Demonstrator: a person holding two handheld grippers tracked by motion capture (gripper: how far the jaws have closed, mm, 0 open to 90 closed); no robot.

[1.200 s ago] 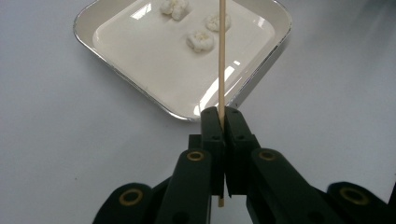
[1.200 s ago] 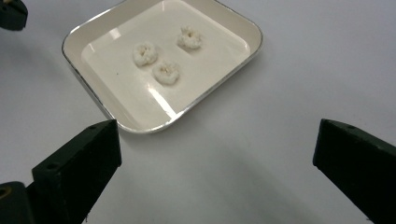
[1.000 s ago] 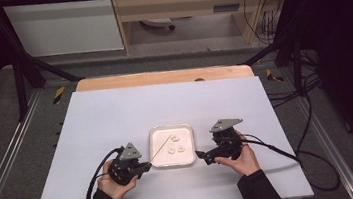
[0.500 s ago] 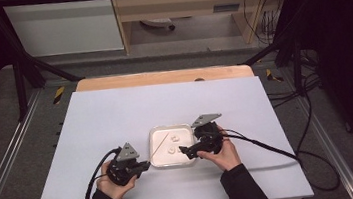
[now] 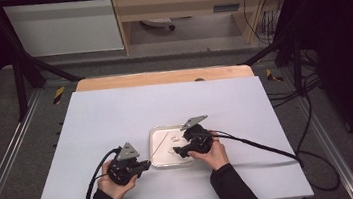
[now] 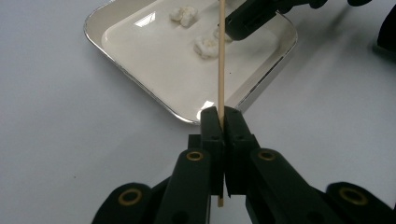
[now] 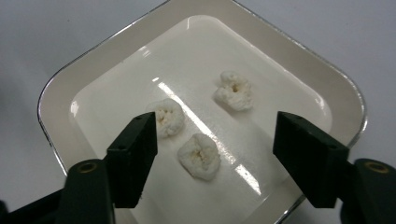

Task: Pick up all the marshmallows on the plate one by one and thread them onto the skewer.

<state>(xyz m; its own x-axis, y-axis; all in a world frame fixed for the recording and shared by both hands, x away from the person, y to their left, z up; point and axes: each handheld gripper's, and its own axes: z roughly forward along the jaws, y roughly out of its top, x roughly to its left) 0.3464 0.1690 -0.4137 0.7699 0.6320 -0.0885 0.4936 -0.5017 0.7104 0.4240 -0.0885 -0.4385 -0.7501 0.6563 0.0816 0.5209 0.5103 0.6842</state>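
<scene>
A shallow white square tray [image 5: 154,132] lies near the table's front middle. Three white puffy pieces rest in it: the nearest piece [image 7: 199,157], a second piece [image 7: 166,116] to its left, and a third piece [image 7: 233,90] farther back. My left gripper [image 5: 146,164] sits at the tray's left front corner, shut on a thin wooden skewer [image 6: 220,60] that reaches out over the tray. My right gripper [image 7: 215,128] hovers over the tray. Its jaws have just been closing and stand apart on either side of the nearest piece, and the pads do not touch it.
The tray sits on a white table top [image 5: 116,116] with a wooden strip [image 5: 162,77] along its far edge. Black cables [image 5: 260,148] trail from both grippers toward the right and the front. A dark frame and rails surround the table.
My right gripper has moved left from beside the tray's right edge to above the pieces, tipping downward. The left gripper and skewer have stayed put.
</scene>
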